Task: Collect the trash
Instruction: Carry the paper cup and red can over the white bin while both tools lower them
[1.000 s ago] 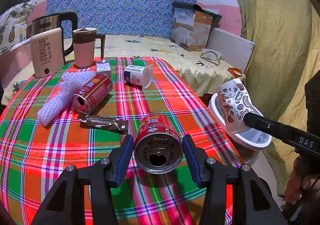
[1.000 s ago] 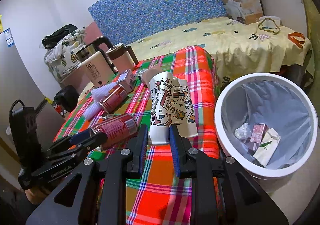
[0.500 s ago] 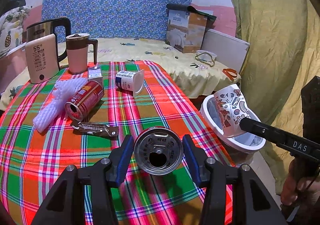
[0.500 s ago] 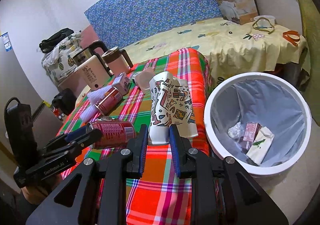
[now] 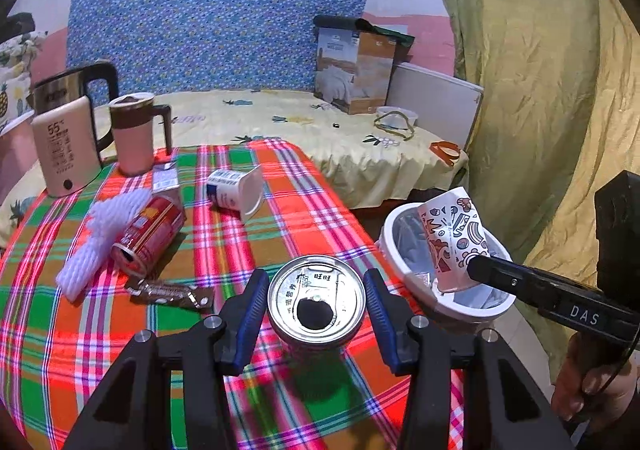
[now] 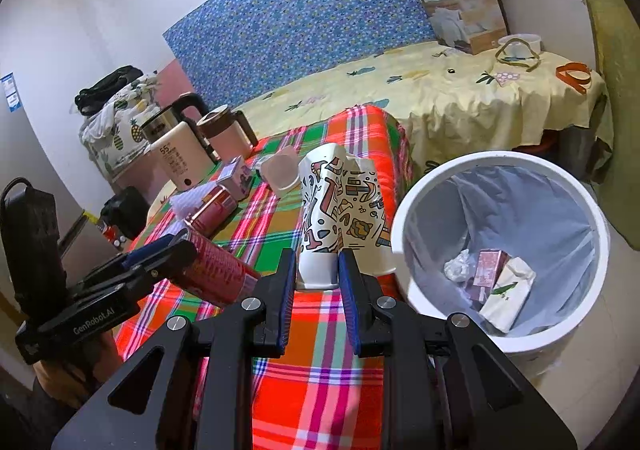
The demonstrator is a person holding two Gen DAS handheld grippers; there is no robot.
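Left gripper (image 5: 316, 316): a red drink can (image 5: 316, 304) is held between the blue pads, lifted off the tablecloth, with its opened silver top turned towards the camera. The jaws have just been closing a little onto it, and a shadow is cast on the cloth below the can.
Right gripper (image 6: 318, 282): the jaws are clenched on the base of a crumpled patterned paper cup (image 6: 340, 210), which is pinched between the blue pads. In the left wrist view the cup is seen tilted over the rim of the bin.
Trash bin (image 6: 404, 218): a round white bin with a pale liner is stood on the floor just beside the table's edge. A crumpled paper wad (image 6: 458, 266), a reddish carton (image 6: 486, 272) and a white carton (image 6: 506, 294) are seen lying inside.
Table (image 5: 312, 210): it is covered by a bright plaid cloth.
Trash left on the table: a second red can (image 5: 148, 234) is lying on its side, touching a white foam net sleeve (image 5: 96, 238); a brown wrapper (image 5: 172, 292) is lying flat near them; a white yogurt cup (image 5: 236, 192) is tipped on its side further back; a small carton (image 5: 165, 180) is stood behind the second can.
Far end of the table: a cream electric kettle (image 5: 66, 146) and a pink lidded jug (image 5: 134, 132) are stood upright, side by side.
Person: a hand (image 5: 588, 386) is seen wrapped around the right gripper's handle at the lower right.
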